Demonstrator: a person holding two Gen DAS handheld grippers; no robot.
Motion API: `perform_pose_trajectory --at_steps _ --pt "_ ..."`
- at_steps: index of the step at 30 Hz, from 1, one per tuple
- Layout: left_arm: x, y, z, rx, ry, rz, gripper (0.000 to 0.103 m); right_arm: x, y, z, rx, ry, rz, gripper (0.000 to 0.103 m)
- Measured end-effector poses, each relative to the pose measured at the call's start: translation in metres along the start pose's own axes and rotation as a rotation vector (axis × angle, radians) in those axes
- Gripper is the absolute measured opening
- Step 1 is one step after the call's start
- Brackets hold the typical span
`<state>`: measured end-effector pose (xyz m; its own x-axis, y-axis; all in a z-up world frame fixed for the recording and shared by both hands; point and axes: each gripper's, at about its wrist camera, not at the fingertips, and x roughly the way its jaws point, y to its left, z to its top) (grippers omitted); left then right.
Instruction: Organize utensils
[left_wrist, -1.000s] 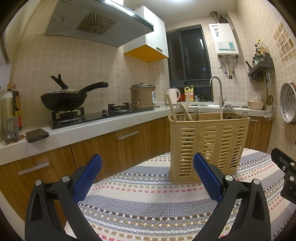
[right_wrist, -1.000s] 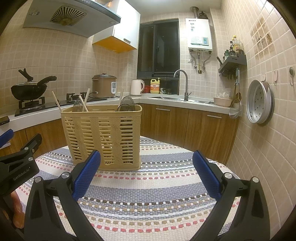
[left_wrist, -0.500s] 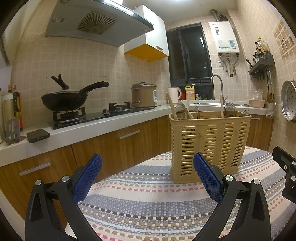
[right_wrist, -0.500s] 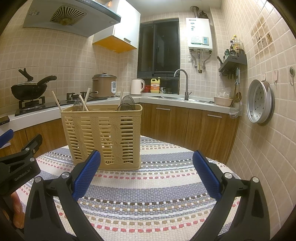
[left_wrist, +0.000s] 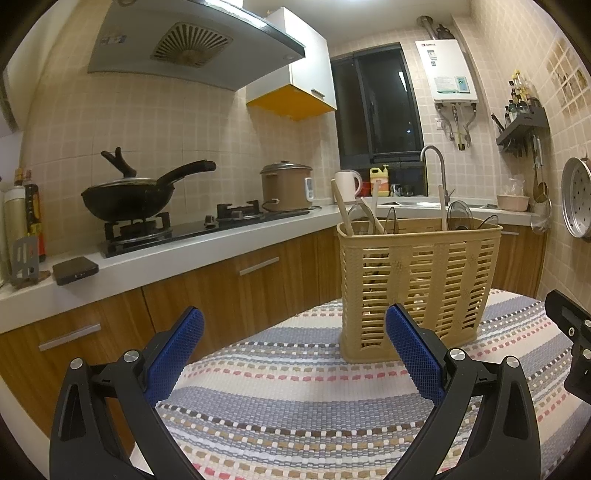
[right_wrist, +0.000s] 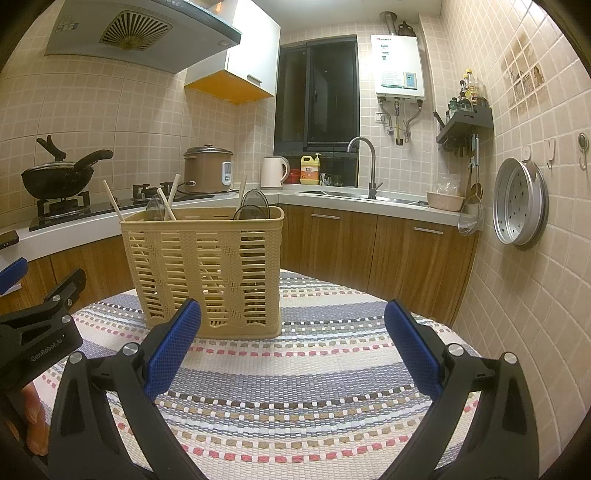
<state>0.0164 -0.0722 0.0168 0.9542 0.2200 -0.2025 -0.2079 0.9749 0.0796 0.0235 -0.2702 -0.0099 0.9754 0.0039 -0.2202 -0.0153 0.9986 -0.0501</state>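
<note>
A tan slatted plastic utensil basket stands upright on the striped tablecloth; it also shows in the right wrist view. Wooden handles and dark spoon heads stick up out of it. My left gripper is open and empty, short of the basket and to its left. My right gripper is open and empty, short of the basket and to its right. No loose utensil shows on the cloth.
A counter with a black wok on a gas stove, a rice cooker and a kettle runs behind the table. A sink tap is at the back. A tiled wall with a hung steamer tray is on the right.
Both grippers stay open. The basket sits slightly further right and higher in the left wrist view, so that camera has shifted a little. The right wrist view is nearly unchanged.
</note>
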Motion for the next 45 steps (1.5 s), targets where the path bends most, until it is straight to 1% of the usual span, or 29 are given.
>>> perform_pose_trajectory --at_steps 5,11,15,45 --pt "0.0009 0.0017 -0.0007 -0.011 0.004 -0.008 0.096 0.0002 -0.0005 -0.0002 0.003 -0.001 -0.001 0.095" --pt "-0.0062 -0.001 -0.001 -0.001 -0.022 -0.026 0.096 -0.0027 -0.0026 -0.0007 0.014 -0.013 -0.005 0.095" --pt "-0.0059 -0.0005 -0.0018 -0.004 -0.014 -0.041 0.096 -0.0035 -0.0022 -0.0005 0.017 -0.015 -0.004 0.095" --pt "-0.0037 -0.0014 -0.001 -0.003 -0.008 -0.071 0.095 -0.0023 -0.002 0.0013 0.024 -0.009 -0.007 0.095"
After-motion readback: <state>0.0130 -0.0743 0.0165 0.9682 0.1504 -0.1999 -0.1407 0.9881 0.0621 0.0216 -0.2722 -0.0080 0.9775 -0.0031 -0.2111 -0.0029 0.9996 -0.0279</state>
